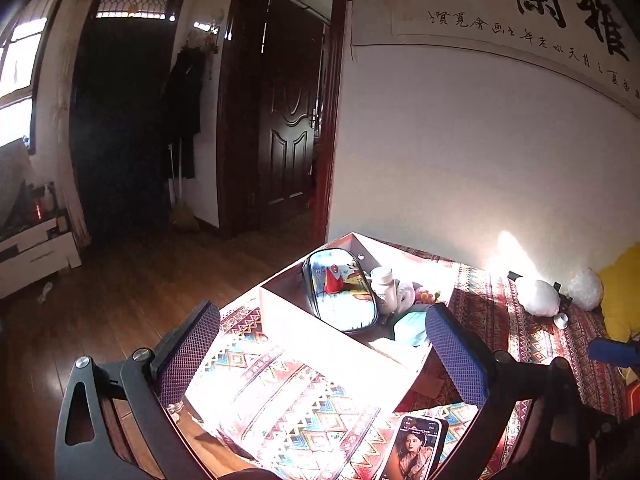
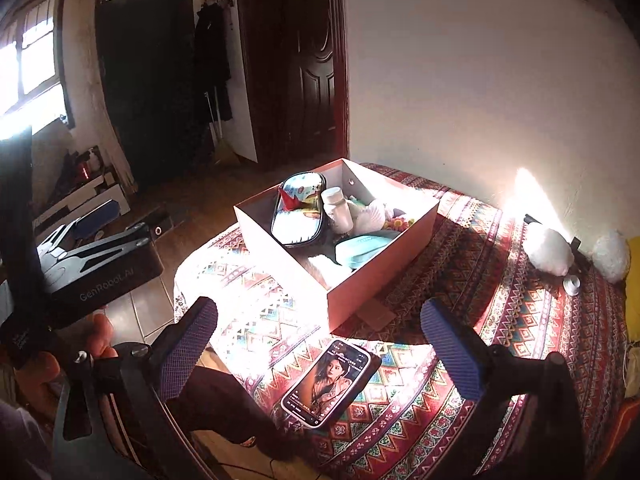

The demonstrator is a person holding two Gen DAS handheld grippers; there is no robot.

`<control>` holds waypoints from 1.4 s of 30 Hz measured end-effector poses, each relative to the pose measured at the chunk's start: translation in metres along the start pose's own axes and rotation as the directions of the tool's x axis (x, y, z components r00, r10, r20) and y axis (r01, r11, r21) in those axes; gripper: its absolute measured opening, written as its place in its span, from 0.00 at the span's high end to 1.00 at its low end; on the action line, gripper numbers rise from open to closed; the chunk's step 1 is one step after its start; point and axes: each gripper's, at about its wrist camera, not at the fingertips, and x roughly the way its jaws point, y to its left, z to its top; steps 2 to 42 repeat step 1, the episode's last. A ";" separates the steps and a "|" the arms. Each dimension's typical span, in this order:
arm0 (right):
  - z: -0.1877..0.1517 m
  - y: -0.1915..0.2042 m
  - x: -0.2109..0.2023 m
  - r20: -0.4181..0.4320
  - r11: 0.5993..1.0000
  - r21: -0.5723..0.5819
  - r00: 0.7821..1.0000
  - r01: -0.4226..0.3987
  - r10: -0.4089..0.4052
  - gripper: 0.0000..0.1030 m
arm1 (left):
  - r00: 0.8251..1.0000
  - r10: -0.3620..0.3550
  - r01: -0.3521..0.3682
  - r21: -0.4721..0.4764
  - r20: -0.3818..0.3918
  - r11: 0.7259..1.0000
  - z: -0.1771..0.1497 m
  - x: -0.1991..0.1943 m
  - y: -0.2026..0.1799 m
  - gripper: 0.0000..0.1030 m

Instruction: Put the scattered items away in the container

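Room: white wall with black calligraphy scroll [image 1: 520,4], dark wooden doors [image 1: 288,120], wood floor; surface is a bed or table under a red patterned woven cloth [image 2: 460,248], strong sun patch washing out its left part.

We note the pale rectangular cardboard box [image 2: 376,276] standing on the cloth, open-topped. Inside it: an oval zip pouch with cartoon print [image 2: 298,212] leaning on the far-left wall, a white plastic bottle [image 2: 338,208] beside it, a teal soft case [image 2: 364,250] nearer the front; other contents are too small and glare-blown to identify.

The smartphone with lit portrait screen [image 2: 326,384] lies on the cloth outside the box, near its front corner; in the left view it is cut off by the frame bottom.

Only the right view shows the left gripper [image 2: 116,220] at far left, held beside the cloth. White fluffy items [image 2: 548,248] sit by the wall, unclear what they are.

Right gripper [image 2: 320,344] spread wide, holding nothing, phone between its fingers in view. Left gripper likewise wide apart and empty
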 end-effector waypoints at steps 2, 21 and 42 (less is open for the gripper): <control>-0.003 0.000 0.000 -0.004 1.000 0.007 1.000 0.004 -0.004 0.01 | 1.000 -0.003 0.003 -0.006 0.008 1.000 0.001 -0.002 0.002 0.00; -0.003 0.000 0.000 -0.004 1.000 0.007 1.000 0.004 -0.004 0.01 | 1.000 -0.003 0.003 -0.006 0.008 1.000 0.001 -0.002 0.002 0.00; -0.003 0.000 0.000 -0.004 1.000 0.007 1.000 0.004 -0.004 0.01 | 1.000 -0.003 0.003 -0.006 0.008 1.000 0.001 -0.002 0.002 0.00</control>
